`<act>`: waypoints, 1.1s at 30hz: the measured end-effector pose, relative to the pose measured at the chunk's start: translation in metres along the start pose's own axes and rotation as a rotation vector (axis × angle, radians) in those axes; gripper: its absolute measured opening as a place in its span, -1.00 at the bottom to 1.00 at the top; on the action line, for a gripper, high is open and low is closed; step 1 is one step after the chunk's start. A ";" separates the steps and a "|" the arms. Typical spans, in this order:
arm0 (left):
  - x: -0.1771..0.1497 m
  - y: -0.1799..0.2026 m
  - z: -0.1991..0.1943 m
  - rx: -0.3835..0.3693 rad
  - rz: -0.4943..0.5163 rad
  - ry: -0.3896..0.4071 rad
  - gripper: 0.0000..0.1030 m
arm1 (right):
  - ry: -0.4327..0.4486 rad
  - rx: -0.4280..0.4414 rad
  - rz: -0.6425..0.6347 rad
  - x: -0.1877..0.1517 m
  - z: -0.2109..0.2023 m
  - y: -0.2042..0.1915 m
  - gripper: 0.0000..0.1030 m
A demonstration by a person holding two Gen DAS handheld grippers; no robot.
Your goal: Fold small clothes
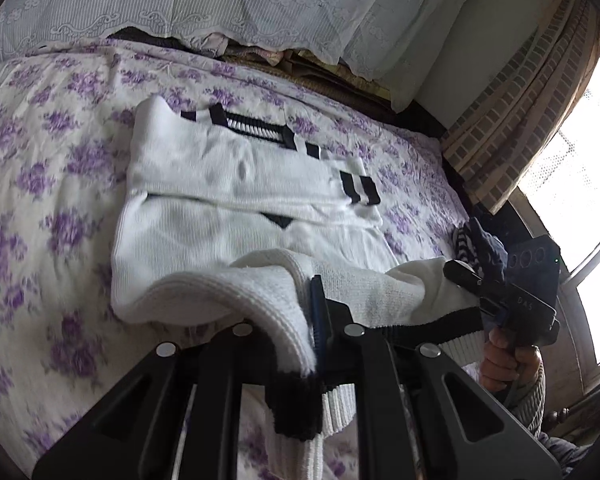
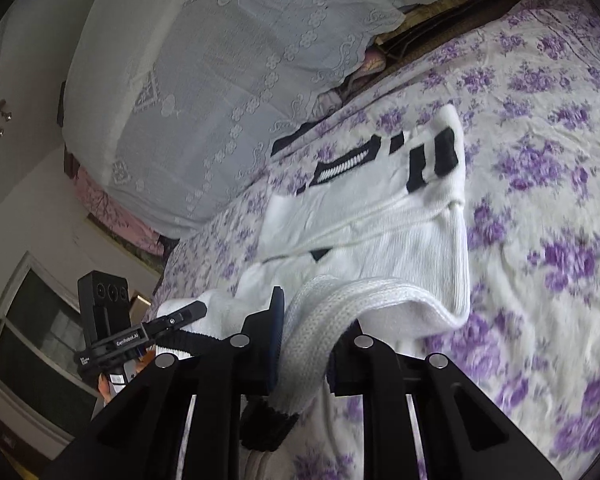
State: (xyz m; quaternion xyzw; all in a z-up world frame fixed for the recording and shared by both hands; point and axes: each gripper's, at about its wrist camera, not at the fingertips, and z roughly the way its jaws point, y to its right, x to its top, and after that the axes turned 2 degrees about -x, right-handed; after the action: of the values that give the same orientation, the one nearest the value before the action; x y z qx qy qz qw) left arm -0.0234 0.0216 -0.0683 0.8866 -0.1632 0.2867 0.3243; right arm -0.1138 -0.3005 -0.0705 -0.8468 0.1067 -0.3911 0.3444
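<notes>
Left wrist view:
Sweater: a white knit sweater point(image 1: 236, 184) with black stripes is spread on a purple-flowered bedspread point(image 1: 40, 208).
Left gripper: the left gripper point(image 1: 320, 320) is pinched on the sweater's lifted near hem, the black-edged ribbing draped over it.
Right gripper: the right gripper point(image 1: 466, 280) is seen clamped on the same hem, further right.

Right wrist view:
Right gripper: the right gripper point(image 2: 300, 328) is pressed onto the raised white hem.
Left gripper: the left gripper point(image 2: 188, 312) is seen at left, closed on the hem.
Background: a lace cover point(image 2: 220, 80) is draped behind the bed.
</notes>
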 end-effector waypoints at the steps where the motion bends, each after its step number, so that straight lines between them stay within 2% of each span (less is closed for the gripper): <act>1: 0.005 0.000 0.002 0.005 0.000 0.003 -0.78 | 0.008 -0.003 0.003 0.003 0.003 0.000 -0.65; 8: 0.047 -0.012 0.019 0.017 -0.021 0.041 -0.78 | 0.054 -0.004 0.078 0.048 0.025 0.016 -0.65; 17: 0.089 -0.034 0.055 0.028 -0.055 0.035 -0.78 | 0.073 -0.016 0.142 0.090 0.064 0.036 -0.65; 29: 0.119 -0.077 0.121 0.057 -0.094 -0.025 -0.76 | 0.051 -0.080 0.208 0.104 0.105 0.085 -0.65; 33: 0.113 -0.094 0.137 0.017 -0.139 -0.020 -0.71 | 0.045 -0.100 0.236 0.102 0.111 0.101 -0.64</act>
State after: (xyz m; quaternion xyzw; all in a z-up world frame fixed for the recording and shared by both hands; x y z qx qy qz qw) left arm 0.1649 -0.0129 -0.1297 0.9013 -0.1023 0.2559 0.3341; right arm 0.0456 -0.3657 -0.1283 -0.8355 0.2328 -0.3607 0.3429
